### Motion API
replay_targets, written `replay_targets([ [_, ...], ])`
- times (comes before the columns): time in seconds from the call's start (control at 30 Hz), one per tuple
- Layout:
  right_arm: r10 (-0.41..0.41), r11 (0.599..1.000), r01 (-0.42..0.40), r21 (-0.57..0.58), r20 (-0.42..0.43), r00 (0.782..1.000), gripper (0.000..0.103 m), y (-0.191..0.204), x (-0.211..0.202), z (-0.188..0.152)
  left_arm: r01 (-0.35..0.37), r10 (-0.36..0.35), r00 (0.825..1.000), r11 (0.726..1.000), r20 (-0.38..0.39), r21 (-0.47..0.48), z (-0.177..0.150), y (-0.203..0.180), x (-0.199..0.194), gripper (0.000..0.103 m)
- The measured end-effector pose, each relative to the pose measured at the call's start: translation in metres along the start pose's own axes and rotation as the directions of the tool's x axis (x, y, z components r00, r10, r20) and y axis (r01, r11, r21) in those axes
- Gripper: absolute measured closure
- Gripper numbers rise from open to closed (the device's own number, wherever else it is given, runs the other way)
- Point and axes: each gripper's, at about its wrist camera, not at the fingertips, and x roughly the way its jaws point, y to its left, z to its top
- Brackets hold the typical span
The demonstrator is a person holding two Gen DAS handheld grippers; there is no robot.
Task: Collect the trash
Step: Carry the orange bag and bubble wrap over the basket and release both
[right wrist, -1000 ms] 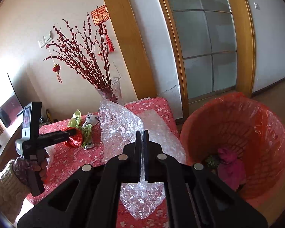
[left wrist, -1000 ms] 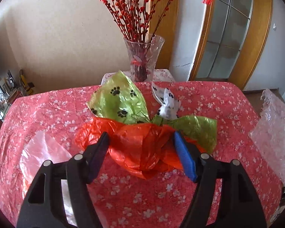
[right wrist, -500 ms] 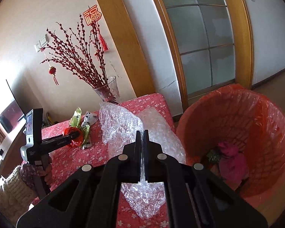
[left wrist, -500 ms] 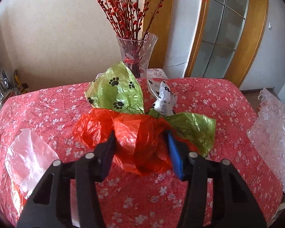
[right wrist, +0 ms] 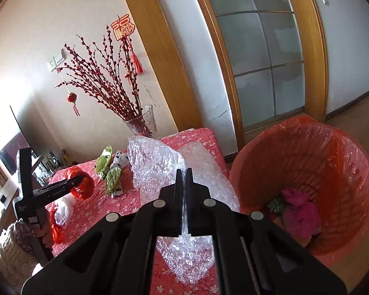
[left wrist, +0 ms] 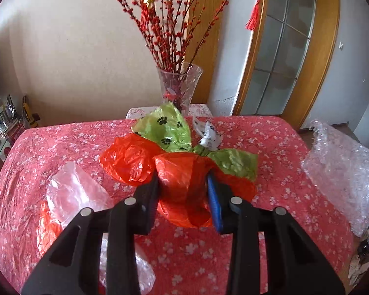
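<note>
A crumpled orange plastic bag (left wrist: 182,184) sits between the pads of my left gripper (left wrist: 183,191), whose jaws are closing and pressing into it. In the right wrist view the same orange bag (right wrist: 82,184) hangs at the left gripper's tip just above the table. Right behind it lie a green paw-print bag (left wrist: 167,127) and a white wrapper (left wrist: 209,137). My right gripper (right wrist: 183,179) is shut on a sheet of bubble wrap (right wrist: 157,162) at the table's right end, beside the orange-lined trash bin (right wrist: 307,147).
A glass vase (left wrist: 178,86) of red twigs stands at the table's far edge. A clear plastic bag (left wrist: 71,191) lies on the red floral tablecloth (left wrist: 270,196) at the left. The bin holds pink trash (right wrist: 297,211). A knit-sleeved hand (right wrist: 12,253) holds the left gripper.
The left jaws have narrowed from wide apart to squeezing the orange bag, and the gripper has risen with it. The right gripper with the bubble wrap has kept still.
</note>
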Motion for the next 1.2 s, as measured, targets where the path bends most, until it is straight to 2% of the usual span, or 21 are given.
replay_targets([
  [0.3, -0.06, 0.997, 0.058, 0.042, 0.051, 0.997, 0.1, -0.015, -0.014, 0.007, 0.102, -0.106, 0.993, 0.992, 0.057, 0.068, 0.009, -0.044, -0.037, 0.068],
  [0.53, -0.163, 0.98, 0.146, 0.133, 0.122, 0.979, 0.1, -0.046, -0.038, 0.016, 0.203, -0.215, 0.974, 0.968, 0.069, 0.146, 0.014, -0.1, -0.051, 0.068],
  [0.67, -0.234, 0.961, 0.204, 0.185, 0.159, 0.959, 0.1, -0.067, -0.054, 0.022, 0.256, -0.271, 0.96, 0.95, 0.066, 0.178, 0.016, -0.13, -0.053, 0.068],
  [0.87, -0.348, 0.923, 0.298, 0.242, 0.196, 0.917, 0.1, -0.098, -0.075, 0.025, 0.342, -0.359, 0.932, 0.915, 0.043, 0.216, 0.016, -0.184, -0.051, 0.068],
  [1.03, -0.388, 0.904, 0.327, 0.275, 0.206, 0.898, 0.1, -0.118, -0.084, 0.022, 0.41, -0.428, 0.904, 0.875, 0.013, 0.255, 0.014, -0.237, -0.046, 0.068],
  [1.2, -0.401, 0.895, 0.332, 0.299, 0.211, 0.891, 0.1, -0.132, -0.086, 0.02, 0.458, -0.473, 0.881, 0.844, -0.018, 0.28, 0.013, -0.274, -0.035, 0.068],
])
